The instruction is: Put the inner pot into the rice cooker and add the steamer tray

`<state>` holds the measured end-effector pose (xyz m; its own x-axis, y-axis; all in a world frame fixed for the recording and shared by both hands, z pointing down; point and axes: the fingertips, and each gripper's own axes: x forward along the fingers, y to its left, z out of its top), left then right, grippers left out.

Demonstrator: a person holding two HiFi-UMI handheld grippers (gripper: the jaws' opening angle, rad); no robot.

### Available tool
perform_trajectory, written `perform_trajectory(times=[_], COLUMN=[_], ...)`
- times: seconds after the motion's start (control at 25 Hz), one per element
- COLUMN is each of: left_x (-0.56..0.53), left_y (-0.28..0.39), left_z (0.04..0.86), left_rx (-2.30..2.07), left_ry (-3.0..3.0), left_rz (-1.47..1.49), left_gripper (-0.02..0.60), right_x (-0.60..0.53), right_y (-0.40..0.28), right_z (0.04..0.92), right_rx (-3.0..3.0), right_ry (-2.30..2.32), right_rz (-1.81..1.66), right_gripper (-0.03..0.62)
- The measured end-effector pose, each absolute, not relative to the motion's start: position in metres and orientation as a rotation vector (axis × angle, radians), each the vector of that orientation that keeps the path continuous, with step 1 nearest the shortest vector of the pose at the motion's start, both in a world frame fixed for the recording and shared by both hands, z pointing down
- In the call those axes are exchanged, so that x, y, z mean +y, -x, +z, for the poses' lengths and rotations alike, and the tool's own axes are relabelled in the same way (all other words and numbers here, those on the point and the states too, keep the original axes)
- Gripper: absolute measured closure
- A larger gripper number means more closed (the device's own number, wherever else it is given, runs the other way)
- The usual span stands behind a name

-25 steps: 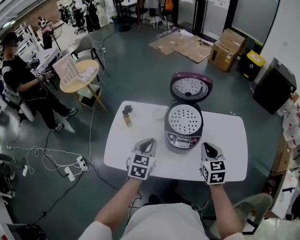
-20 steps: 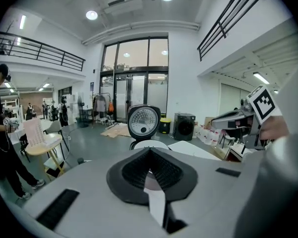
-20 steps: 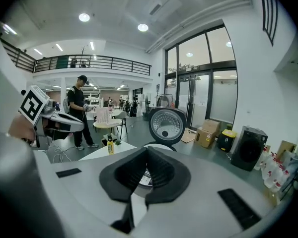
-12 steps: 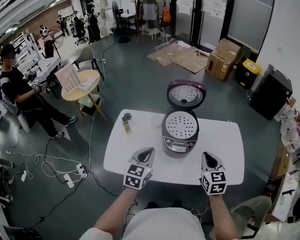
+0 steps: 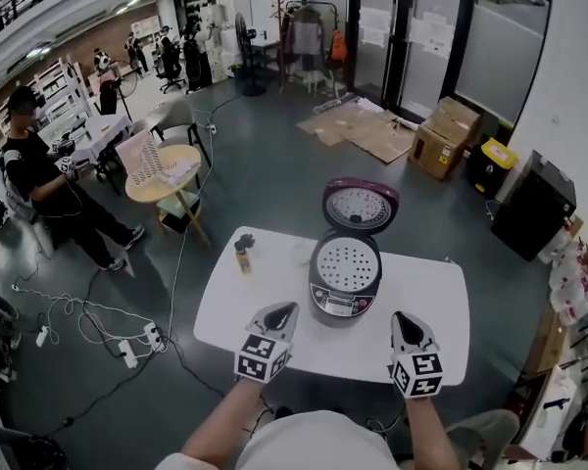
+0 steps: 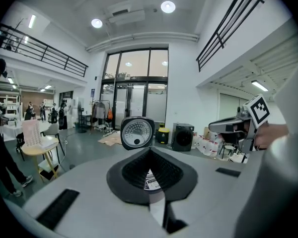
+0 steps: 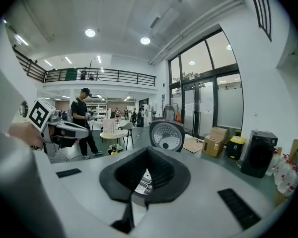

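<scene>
L tongs are closed, pads together w/ nothing btw them; same in the left gripper view, where only a sliver of the cooker's label shows past the tips. R tongs are also closed and empty, confirmed in the right gripper view. I hold both over the near edge of the white table, one on each side of the rice cooker, apart from it and touching nothing. Each points roughly level, dipped a little toward the cooker. From the L cam I see the R tongs off to the right; from the R cam, the L tongs off to the left.

The cooker sits mid-table, its lid swung up and back. The steamer tray, a round perforated disc, lies in the cooker's mouth. The inner pot I can't make out under it. The control panel faces me.

Elsewhere on the table: a small bottle near the far-left corner, well apart from the cooker.

Beyond: a person standing at left, a round side table, cables and a power strip on the floor, cardboard boxes and a yellow bin by the glass wall.
</scene>
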<state>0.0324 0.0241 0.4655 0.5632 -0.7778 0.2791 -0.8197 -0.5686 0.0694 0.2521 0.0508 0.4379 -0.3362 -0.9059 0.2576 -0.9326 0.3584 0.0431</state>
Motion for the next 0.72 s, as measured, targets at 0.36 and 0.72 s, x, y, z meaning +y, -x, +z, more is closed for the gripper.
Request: perform_trajectory(times=[0.36, 0.72], left_x=[0.02, 0.018], left_y=[-0.039, -0.038], left_z=[0.462, 0.467], left_rx=[-1.371, -1.386], left_ry=[-2.577, -2.557], left_rz=[0.307, 0.298], left_gripper=[0.568, 0.568], right_x=[0.039, 0.032], right_y=[-0.26, -0.263], right_z=[0.432, 0.435], right_rx=[-2.412, -2.427], right_ry=[-1.609, -1.596], right_rz=[0.142, 0.141], right_gripper=[0.583, 0.583])
